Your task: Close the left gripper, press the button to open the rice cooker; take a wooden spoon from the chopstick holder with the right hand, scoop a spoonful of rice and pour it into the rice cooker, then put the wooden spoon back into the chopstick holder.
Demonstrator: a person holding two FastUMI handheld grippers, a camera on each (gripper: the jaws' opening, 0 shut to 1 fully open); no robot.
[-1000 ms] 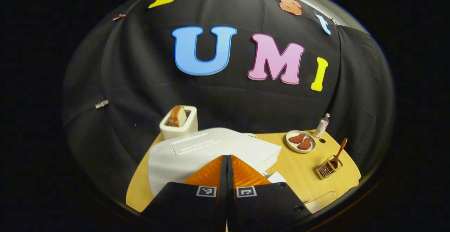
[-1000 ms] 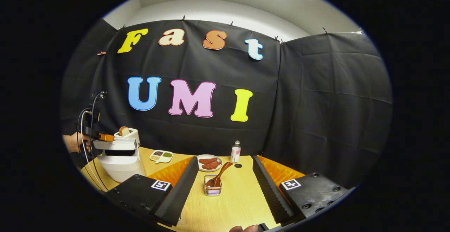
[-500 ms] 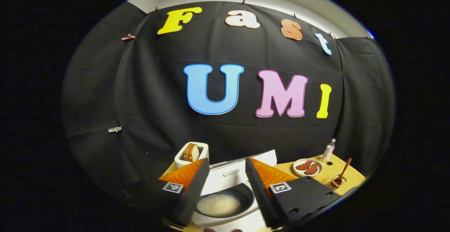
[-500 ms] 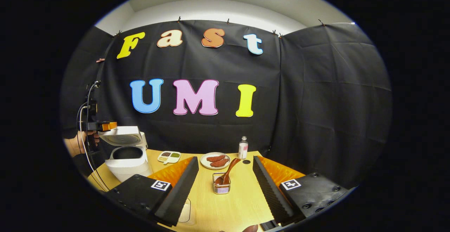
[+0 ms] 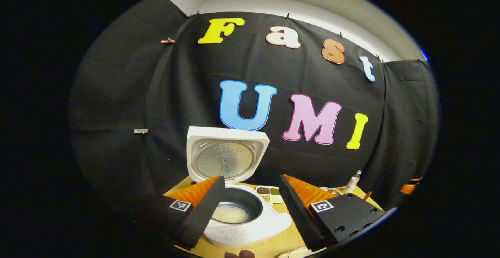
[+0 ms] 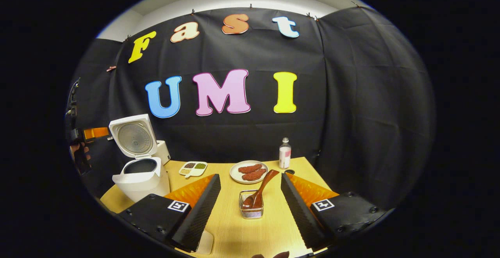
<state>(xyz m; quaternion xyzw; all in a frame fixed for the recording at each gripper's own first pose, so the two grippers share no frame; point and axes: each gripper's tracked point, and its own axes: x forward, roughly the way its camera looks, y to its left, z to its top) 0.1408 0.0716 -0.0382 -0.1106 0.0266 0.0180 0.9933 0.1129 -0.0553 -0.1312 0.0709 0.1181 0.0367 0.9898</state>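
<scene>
The white rice cooker (image 5: 250,226) (image 6: 140,180) stands with its lid (image 5: 226,154) (image 6: 132,135) swung up; white rice (image 5: 231,213) lies in its dark pot. My left gripper (image 5: 250,195) hangs open just in front of the cooker, holding nothing. A brown wooden spoon (image 6: 259,191) leans in the wire chopstick holder (image 6: 251,209) on the wooden table (image 6: 242,234). My right gripper (image 6: 250,195) is open, a short way before the holder, which sits between its fingers' lines. In the right gripper view, the left gripper (image 6: 91,133) shows at far left, held by a hand.
A divided dish of grains (image 6: 192,168) (image 5: 268,192), a plate with brown meat pieces (image 6: 248,171) and a small bottle (image 6: 284,153) (image 5: 352,181) stand at the table's back. A toaster (image 6: 163,151) is behind the cooker. A pale flat object (image 6: 205,242) lies by the near edge.
The left gripper went from shut on top of the cooker to open and drew back. The lid swung fully up. The right gripper moved closer to the chopstick holder.
</scene>
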